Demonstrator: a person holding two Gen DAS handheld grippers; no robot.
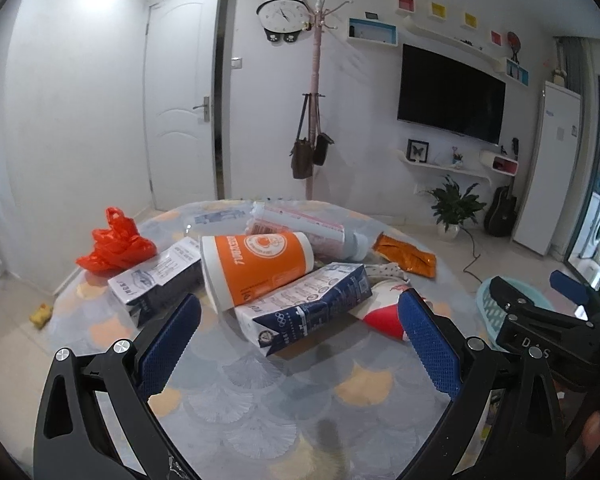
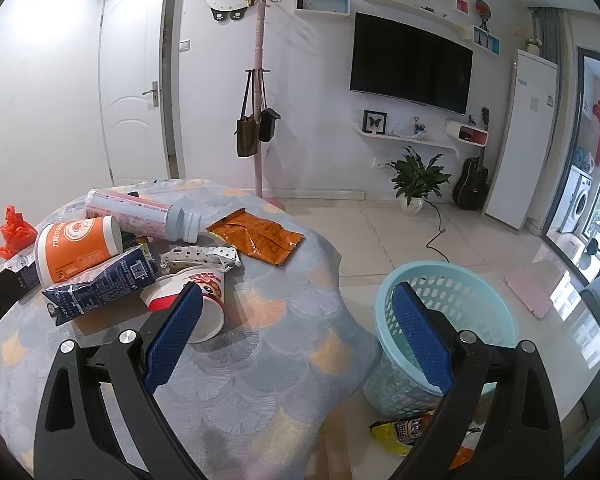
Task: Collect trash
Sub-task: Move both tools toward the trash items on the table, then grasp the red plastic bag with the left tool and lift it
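Trash lies piled on a round table: an orange cup, a dark blue milk carton, a second carton, a pink bottle, an orange foil wrapper, a red plastic bag and a red-and-white paper cup. My left gripper is open and empty, just short of the blue carton. My right gripper is open and empty, its left finger over the paper cup, its right finger in front of a light blue basket.
The basket stands on the floor right of the table, with a yellow snack wrapper on the floor beside it. A coat rack, a potted plant and a guitar stand by the far wall.
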